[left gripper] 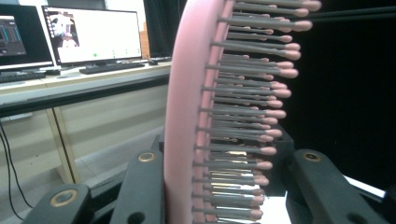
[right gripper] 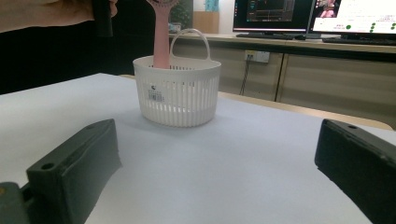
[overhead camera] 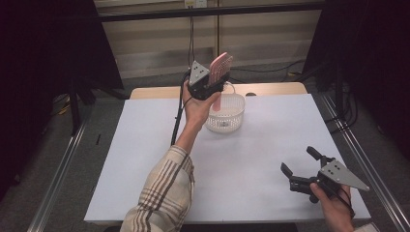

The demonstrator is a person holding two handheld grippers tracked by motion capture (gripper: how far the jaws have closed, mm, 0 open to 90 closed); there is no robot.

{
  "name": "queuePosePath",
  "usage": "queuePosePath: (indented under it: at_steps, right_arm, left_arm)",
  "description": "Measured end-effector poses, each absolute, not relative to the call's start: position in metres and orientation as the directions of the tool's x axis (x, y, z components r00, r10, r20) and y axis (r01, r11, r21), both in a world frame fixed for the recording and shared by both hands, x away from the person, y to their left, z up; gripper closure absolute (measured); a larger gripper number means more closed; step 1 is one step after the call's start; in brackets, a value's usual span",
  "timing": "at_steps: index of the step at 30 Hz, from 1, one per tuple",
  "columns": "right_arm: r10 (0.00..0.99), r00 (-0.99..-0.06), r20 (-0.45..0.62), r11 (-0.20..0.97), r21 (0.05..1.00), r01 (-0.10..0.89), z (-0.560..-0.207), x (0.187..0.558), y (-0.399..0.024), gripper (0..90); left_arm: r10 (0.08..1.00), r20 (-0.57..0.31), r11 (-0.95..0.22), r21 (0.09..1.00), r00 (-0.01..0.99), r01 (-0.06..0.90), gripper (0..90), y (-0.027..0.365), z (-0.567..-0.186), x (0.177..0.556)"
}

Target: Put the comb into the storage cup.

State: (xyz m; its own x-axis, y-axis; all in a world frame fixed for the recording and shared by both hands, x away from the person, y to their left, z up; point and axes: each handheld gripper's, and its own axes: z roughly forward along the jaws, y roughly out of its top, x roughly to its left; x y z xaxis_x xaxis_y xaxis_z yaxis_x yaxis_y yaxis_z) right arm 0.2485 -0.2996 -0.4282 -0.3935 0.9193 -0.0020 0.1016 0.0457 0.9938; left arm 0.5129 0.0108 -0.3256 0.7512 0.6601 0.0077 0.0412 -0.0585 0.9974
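Note:
A pink hairbrush (overhead camera: pixel 221 66) stands upright, its head up and its bristles (left gripper: pixel 252 116) turned to one side. My left gripper (overhead camera: pixel 217 81) is shut on the head of the brush (left gripper: pixel 184 116), one jaw on its back and one on the bristle side. The brush handle (right gripper: pixel 162 39) reaches down inside a white slatted basket (overhead camera: pixel 233 122) with a loop handle, at the far middle of the table. Whether the handle's tip touches the basket floor is hidden. My right gripper (overhead camera: pixel 298 159) rests low at the near right, open and holding nothing, facing the basket (right gripper: pixel 180 98).
A white sheet (overhead camera: pixel 145 159) covers the table, with a wooden edge (overhead camera: pixel 270 89) showing at the far side. Metal rails (overhead camera: pixel 58 174) run along both sides. Desks with monitors (left gripper: pixel 93 35) stand beyond the table.

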Motion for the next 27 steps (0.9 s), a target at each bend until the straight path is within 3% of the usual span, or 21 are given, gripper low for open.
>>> queuePosePath:
  at_steps: [8, 27]
  right_arm:
    - [0.915, -0.404, -0.008, 0.054, 0.993, 0.103, -0.429, 0.248, -0.298, 0.0]
    - [0.915, -0.404, -0.008, 0.055, 0.993, 0.106, -0.429, 0.249, -0.298, 0.0]
  left_arm:
    - [0.679, -0.062, -0.011, 0.995, 0.732, 0.095, 61.6, 0.014, -0.347, 0.514]
    - [0.678, -0.042, -0.081, 0.988, 0.734, 0.131, 61.6, 0.004, -0.376, 0.513]
